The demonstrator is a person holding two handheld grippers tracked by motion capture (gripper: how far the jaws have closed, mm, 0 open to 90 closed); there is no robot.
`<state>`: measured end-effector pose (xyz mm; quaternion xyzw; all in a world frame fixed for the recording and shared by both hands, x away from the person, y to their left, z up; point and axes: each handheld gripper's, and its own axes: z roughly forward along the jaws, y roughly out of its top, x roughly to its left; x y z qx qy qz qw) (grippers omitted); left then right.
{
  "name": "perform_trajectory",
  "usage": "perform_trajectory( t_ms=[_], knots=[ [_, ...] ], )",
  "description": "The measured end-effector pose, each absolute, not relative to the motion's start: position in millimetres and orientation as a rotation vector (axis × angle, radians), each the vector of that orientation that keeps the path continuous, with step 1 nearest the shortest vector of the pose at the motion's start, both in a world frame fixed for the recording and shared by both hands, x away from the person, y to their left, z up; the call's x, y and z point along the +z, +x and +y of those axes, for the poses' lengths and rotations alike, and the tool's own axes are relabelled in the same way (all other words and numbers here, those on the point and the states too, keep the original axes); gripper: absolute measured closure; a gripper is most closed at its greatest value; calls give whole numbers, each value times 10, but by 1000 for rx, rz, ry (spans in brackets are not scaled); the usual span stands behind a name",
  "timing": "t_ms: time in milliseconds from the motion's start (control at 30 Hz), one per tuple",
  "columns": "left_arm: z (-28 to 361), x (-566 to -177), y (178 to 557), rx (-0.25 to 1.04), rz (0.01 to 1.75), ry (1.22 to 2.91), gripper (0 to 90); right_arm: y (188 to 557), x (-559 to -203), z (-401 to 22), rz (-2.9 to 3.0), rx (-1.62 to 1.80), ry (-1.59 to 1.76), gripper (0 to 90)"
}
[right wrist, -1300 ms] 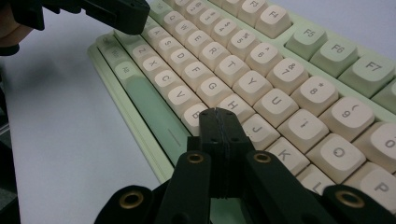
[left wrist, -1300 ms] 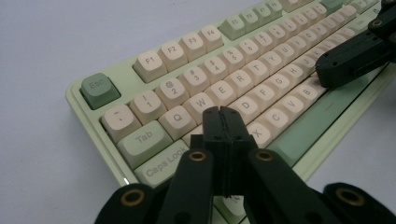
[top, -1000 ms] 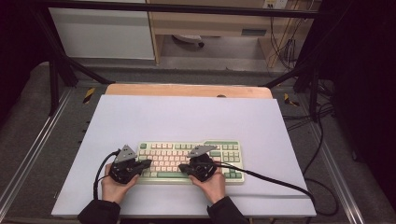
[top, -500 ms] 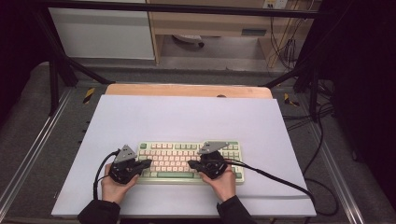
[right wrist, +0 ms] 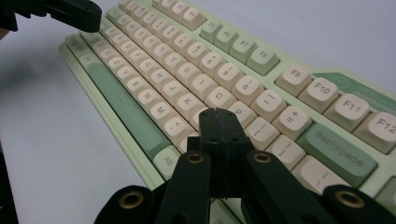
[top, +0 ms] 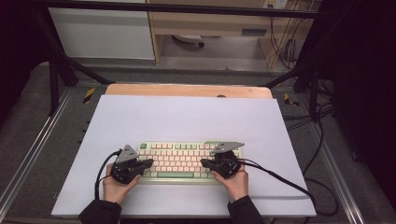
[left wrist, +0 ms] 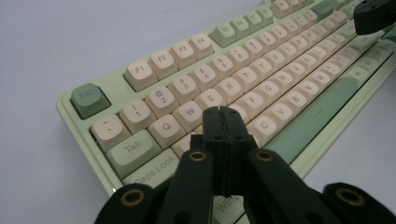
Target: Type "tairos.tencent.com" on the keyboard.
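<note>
Right gripper (top: 204, 162) has slid rightward along the keyboard (top: 180, 159) since a second ago, tip now hovering over the keys near L and P – likely lining up the next keypress; left gripper (top: 150, 162) hasn't budged, parked over the A–S area. Both sets of jaws are pressed together with nothing between them, used as pokers. Keyboard sits at the near edge of the matte white table sheet (top: 187, 116) – pale-green glossy case, cream sculpted keycaps, darker green Esc, spacebar and Backspace.
</note>
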<state>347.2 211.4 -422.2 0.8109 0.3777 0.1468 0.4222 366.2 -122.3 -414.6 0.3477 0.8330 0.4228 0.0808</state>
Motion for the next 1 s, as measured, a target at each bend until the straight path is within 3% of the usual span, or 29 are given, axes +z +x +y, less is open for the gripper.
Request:
perform_trajectory(
  t_ms=[1000],
  knots=[
    [1677, -4024, 3694, 384, 903, 2047, 900, 3573, -4208, -1578, 2458, 1254, 1102, 900]
  ],
)
